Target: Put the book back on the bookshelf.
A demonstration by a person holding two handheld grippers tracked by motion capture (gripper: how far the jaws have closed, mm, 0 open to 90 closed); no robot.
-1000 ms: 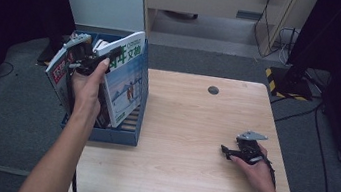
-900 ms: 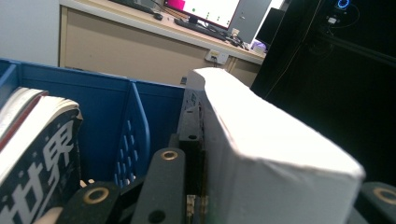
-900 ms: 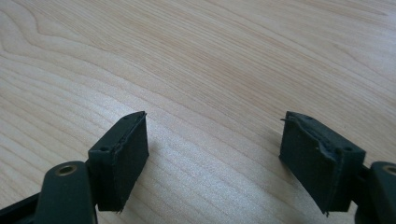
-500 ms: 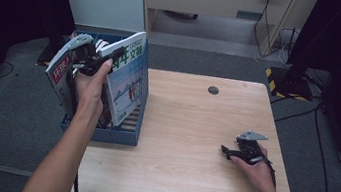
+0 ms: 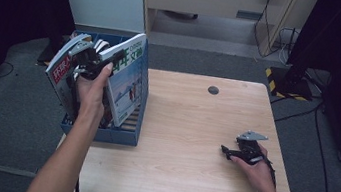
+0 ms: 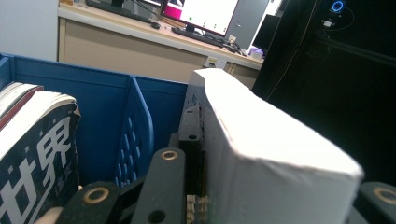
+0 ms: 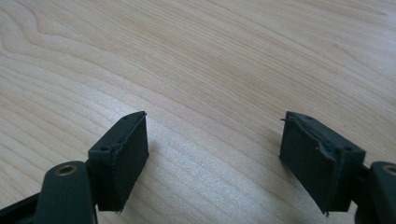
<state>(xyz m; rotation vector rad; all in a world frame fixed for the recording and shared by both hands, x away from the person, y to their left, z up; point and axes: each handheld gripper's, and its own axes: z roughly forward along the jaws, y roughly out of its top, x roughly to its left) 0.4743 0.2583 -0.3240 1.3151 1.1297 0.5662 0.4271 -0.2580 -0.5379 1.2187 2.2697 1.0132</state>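
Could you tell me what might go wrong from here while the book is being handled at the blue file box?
1. The left gripper clamps the thick book at one edge only, and the book is tilted; it could twist or slip out.
2. The blue file box sits at the table's left edge, so a push could shove it off.
3. The neighbouring magazine leans outward and might tip over the side.

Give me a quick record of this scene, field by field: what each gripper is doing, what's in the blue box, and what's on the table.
left gripper: shut on the green-covered book, held tilted over the blue box
right gripper: open, nothing between its jaws, low over the table
blue box: divided file box at the table's left edge; a red-titled book leans in it
table: light wood, small dark round spot near the far edge
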